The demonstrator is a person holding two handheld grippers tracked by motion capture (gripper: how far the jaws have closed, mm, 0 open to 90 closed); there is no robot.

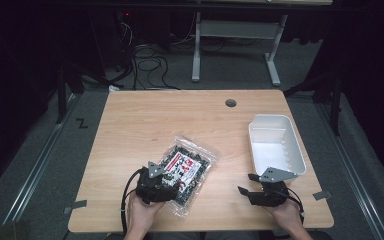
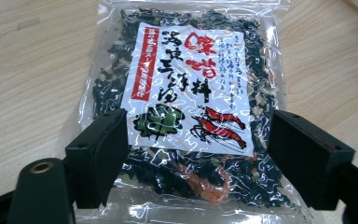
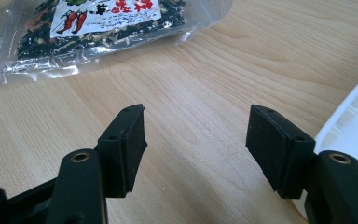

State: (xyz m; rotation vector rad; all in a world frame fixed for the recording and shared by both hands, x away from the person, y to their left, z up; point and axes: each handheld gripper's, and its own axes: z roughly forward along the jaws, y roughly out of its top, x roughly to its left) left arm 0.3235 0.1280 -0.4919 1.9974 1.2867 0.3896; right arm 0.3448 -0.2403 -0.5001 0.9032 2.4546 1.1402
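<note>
A clear plastic bag (image 1: pixel 190 162) of dark dried seaweed and small red shrimp, with a white and red printed label, lies flat near the table's middle front. My left gripper (image 1: pixel 172 185) is over the bag's near end. In the left gripper view the bag (image 2: pixel 191 84) lies between the gripper's (image 2: pixel 200 158) wide-apart jaws, and its pads (image 2: pixel 98 149) stand at the bag's side edges without squeezing it. My right gripper (image 1: pixel 247 185) is open over bare wood at the front right. In the right gripper view that gripper (image 3: pixel 196 140) holds nothing, and the bag (image 3: pixel 98 28) lies beyond it at upper left.
A white plastic bin (image 1: pixel 276 145) stands empty at the table's right, just beyond my right gripper, and its rim (image 3: pixel 354 116) lies close beside the right jaw. A cable hole (image 1: pixel 230 103) sits near the wooden table's (image 1: pixel 145 120) far edge.
</note>
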